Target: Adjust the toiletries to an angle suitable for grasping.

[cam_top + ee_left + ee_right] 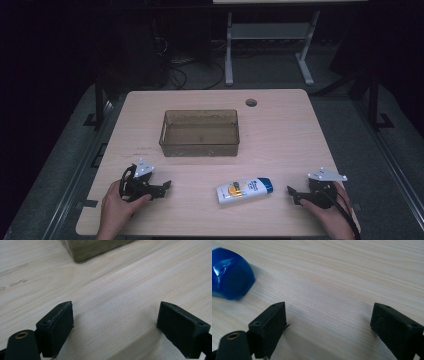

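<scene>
Both claws rest low on the bench [280, 120], jaws wide, nothing between them. Left claw [159, 188] sits lower left of the high view, right claw [295, 196] lower right. The bottle [245, 190] lies flat between them at lower centre, blue cap toward the right claw, well short of the clear bin [200, 144] at mid-frame. Likely risk: the rounded cap [229, 275] slips or rolls away if pinched off-centre.
</scene>
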Tool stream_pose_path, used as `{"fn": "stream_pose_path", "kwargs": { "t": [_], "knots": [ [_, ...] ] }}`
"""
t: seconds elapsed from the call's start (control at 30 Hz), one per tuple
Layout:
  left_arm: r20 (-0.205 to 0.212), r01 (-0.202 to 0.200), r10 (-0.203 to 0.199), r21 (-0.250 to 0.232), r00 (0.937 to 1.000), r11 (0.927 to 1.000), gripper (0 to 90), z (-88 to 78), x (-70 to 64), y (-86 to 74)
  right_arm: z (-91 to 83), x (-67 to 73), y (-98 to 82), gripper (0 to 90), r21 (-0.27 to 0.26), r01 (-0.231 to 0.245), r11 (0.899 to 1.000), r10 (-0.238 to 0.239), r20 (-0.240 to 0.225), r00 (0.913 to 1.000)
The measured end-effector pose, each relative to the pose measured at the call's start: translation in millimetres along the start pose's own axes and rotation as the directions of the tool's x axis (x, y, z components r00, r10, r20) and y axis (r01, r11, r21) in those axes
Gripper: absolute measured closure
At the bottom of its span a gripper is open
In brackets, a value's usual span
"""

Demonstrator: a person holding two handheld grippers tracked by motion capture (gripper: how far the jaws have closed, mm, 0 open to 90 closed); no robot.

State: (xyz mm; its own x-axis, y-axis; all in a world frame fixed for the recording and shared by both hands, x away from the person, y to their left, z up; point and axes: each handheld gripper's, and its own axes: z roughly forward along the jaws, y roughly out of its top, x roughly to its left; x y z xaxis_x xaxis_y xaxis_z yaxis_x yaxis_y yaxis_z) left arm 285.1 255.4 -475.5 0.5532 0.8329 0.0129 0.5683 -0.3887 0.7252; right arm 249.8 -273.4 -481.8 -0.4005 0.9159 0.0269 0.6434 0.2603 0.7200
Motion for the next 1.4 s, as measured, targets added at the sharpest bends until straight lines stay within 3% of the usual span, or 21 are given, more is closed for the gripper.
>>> {"fn": "stream_pose_path", "kwargs": {
  "t": [0.27,0.63,0.9,1.07,1.4],
  "knots": [
    [0.002,0.0,0.0,0.0,1.0,1.0,12.5,0.4,0.2,0.4,-0.9,-0.7,0.0,15.8,0.0,0.001,1.0,-0.001,-0.003,1.0],
    [0.003,0.0,0.0,0.0,1.0,1.0,12.5,0.4,0.3,0.3,-15.9,2.6,5.9,48.4,-0.016,0.01,1.0,-0.01,-0.04,0.9991],
    [0.002,0.0,0.0,0.0,1.0,1.0,12.5,0.4,0.3,0.4,-23.8,8.2,7.9,76.4,-0.037,-0.028,0.999,0.022,-0.154,0.9878],
    [0.003,0.0,0.0,-0.001,1.0,1.0,12.5,0.4,0.3,0.3,-28.8,14.3,11.5,90.0,-0.057,-0.031,0.998,0.02,-0.197,0.9803],
    [0.003,0.0,0.0,0.0,1.0,1.0,12.5,0.4,0.3,0.3,-29.9,32.4,18.7,90.0,-0.041,0.011,0.999,-0.022,-0.266,0.9637]
  ]
}}
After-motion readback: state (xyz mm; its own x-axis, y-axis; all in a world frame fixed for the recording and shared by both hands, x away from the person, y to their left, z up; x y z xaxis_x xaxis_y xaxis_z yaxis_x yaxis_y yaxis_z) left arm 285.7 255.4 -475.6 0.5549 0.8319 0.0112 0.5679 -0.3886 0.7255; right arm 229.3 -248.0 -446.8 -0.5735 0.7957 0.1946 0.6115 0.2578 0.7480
